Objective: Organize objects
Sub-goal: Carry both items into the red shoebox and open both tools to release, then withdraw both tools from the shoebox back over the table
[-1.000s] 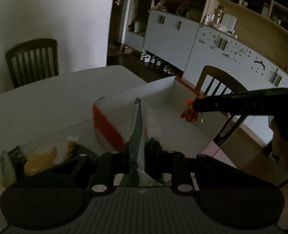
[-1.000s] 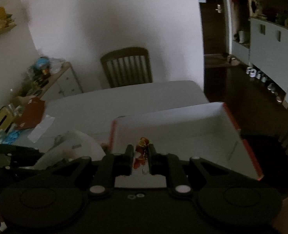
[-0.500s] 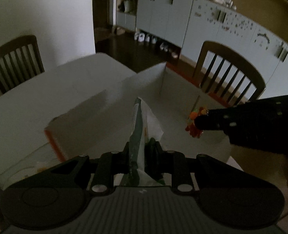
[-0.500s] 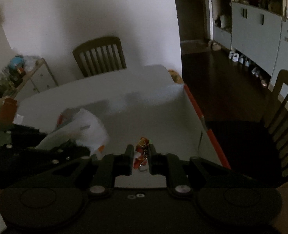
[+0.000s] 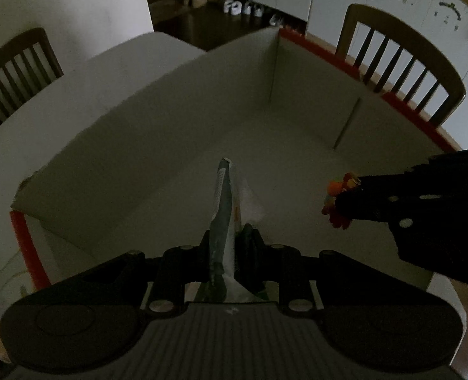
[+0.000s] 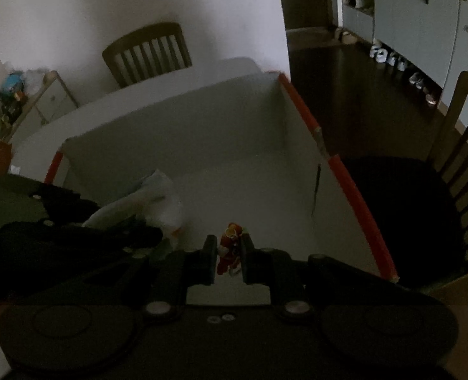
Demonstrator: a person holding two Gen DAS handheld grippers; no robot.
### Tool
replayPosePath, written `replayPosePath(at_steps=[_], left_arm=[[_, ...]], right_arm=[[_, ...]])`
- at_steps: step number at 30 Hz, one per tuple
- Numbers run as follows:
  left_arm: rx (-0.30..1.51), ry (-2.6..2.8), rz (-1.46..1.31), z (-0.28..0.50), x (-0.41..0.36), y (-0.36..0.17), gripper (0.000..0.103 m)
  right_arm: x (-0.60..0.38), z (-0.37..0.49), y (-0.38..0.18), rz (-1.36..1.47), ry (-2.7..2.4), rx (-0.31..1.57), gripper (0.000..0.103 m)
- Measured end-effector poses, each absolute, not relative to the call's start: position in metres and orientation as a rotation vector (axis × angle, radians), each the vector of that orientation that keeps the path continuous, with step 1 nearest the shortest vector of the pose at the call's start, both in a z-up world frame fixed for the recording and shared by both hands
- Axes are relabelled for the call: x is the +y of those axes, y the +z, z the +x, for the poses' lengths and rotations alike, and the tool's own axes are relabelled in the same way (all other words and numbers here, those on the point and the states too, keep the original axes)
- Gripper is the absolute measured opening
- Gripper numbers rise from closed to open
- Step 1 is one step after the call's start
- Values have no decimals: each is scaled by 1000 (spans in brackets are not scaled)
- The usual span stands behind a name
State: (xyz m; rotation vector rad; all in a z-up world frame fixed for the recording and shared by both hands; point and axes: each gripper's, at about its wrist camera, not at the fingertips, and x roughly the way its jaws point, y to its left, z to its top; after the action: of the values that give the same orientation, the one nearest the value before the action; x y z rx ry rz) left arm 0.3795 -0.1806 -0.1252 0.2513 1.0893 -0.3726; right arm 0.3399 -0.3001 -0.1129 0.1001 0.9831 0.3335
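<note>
Two handheld grippers hang over an open cardboard box with white inner walls and an orange-red rim, which sits on a white table in a dimly lit dining room. The left gripper is clamped on a flat plastic packet, green and white, held edge-on so that it juts forward and up from between the fingers, above the box floor. The right gripper is clenched on a small red-and-orange trinket (possibly a keychain figure; the dim light hides its details), which sits between the two black fingers, also over the inside of the box.

From the left wrist view, the right gripper enters from the right edge, the trinket showing as an orange-red cluster at its tip, near the packet but apart from it. From the right wrist view, the left gripper's dark body crosses the lower left, with the pale packet sticking out over the box.

Wooden slat-back chairs stand around the table: one just behind the box's far rim, another against the white wall. Grey cabinets line the dark floor beyond, with a row of shoes at their foot.
</note>
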Motion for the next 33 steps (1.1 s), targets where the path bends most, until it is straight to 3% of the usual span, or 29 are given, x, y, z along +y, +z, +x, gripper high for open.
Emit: replayPosePath(at_steps=[4, 10, 12, 14, 21, 33], left_arm=[[1123, -374, 246, 382, -179, -131, 22], [1148, -382, 246, 380, -175, -137, 35], [1144, -381, 233, 383, -178, -135, 61], [1131, -374, 217, 381, -175, -133, 69], [1087, -345, 189, 369, -164, -119, 69], [977, -337, 89, 339, -144, -76, 69]], right_arm=[[-297, 348, -114, 62, 345, 991, 14], [-298, 350, -114, 57, 370, 1001, 18], [-299, 351, -114, 57, 376, 1001, 19], [-299, 350, -113, 53, 372, 998, 26], [-305, 345, -103, 51, 384, 981, 39], [-304, 322, -67, 27, 434, 913, 45]])
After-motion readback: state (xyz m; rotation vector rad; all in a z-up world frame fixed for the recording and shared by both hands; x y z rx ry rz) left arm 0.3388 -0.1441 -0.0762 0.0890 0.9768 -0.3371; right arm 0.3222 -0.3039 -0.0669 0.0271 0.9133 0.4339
